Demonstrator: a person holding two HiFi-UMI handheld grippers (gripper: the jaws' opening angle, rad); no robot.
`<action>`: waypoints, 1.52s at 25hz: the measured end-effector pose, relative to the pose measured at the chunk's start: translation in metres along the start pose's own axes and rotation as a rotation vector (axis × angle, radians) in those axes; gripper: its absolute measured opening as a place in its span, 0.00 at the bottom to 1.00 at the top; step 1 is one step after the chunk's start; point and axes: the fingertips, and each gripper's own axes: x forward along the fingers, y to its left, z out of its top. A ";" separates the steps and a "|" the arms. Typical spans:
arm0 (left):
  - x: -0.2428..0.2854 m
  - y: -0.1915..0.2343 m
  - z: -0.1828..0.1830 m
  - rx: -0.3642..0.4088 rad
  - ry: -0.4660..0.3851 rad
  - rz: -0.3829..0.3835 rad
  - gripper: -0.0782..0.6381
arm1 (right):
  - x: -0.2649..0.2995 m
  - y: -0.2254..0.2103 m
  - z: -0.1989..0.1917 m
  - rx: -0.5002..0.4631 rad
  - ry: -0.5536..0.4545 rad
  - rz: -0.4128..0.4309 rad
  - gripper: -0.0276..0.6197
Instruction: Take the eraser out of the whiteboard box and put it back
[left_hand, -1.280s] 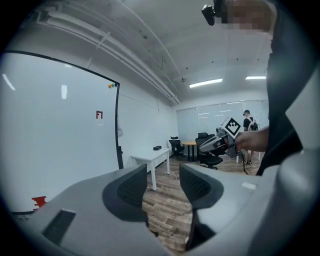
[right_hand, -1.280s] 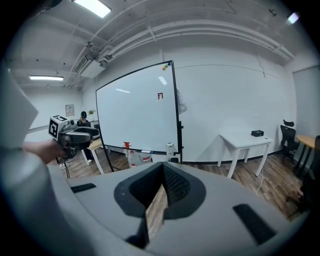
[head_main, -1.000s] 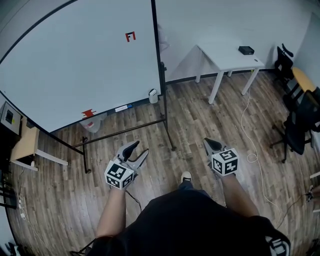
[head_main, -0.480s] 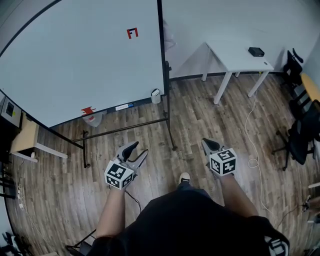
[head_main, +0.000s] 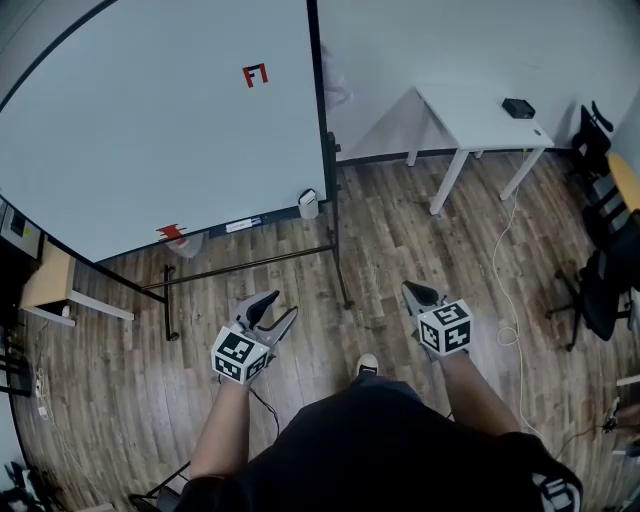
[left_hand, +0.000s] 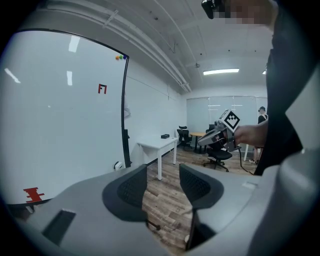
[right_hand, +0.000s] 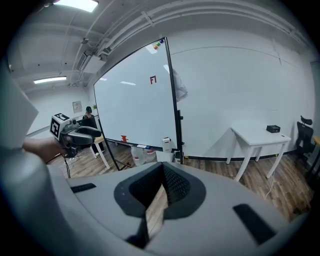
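Note:
The whiteboard (head_main: 150, 130) stands on a wheeled frame at the left. A small white box (head_main: 307, 203) hangs at its lower right corner, also seen in the right gripper view (right_hand: 166, 143) and in the left gripper view (left_hand: 118, 165). I cannot make out the eraser from here. My left gripper (head_main: 271, 312) is held low over the wooden floor, well short of the board, with its jaws open and nothing between them (left_hand: 162, 182). My right gripper (head_main: 414, 294) is held to the right with its jaws shut and empty (right_hand: 161, 175).
A red mark (head_main: 171, 232) and a pen (head_main: 243, 224) sit along the board's lower edge. A white table (head_main: 480, 125) with a black item (head_main: 518, 107) stands at the back right. Office chairs (head_main: 605, 270) and a white cable (head_main: 505, 260) are at the right. A small desk (head_main: 50, 285) is at the left.
The head view has shifted slightly. Both grippers stay in front of the body at nearly the same places, left open and right shut.

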 end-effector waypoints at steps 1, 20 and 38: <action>0.005 0.002 0.001 -0.001 -0.001 0.000 0.40 | 0.004 -0.003 0.001 0.004 -0.001 0.003 0.03; 0.075 0.049 0.022 -0.050 0.047 0.086 0.40 | 0.079 -0.065 0.034 -0.019 0.053 0.102 0.03; 0.137 0.080 0.059 -0.019 0.033 0.163 0.40 | 0.117 -0.110 0.054 -0.069 0.065 0.189 0.03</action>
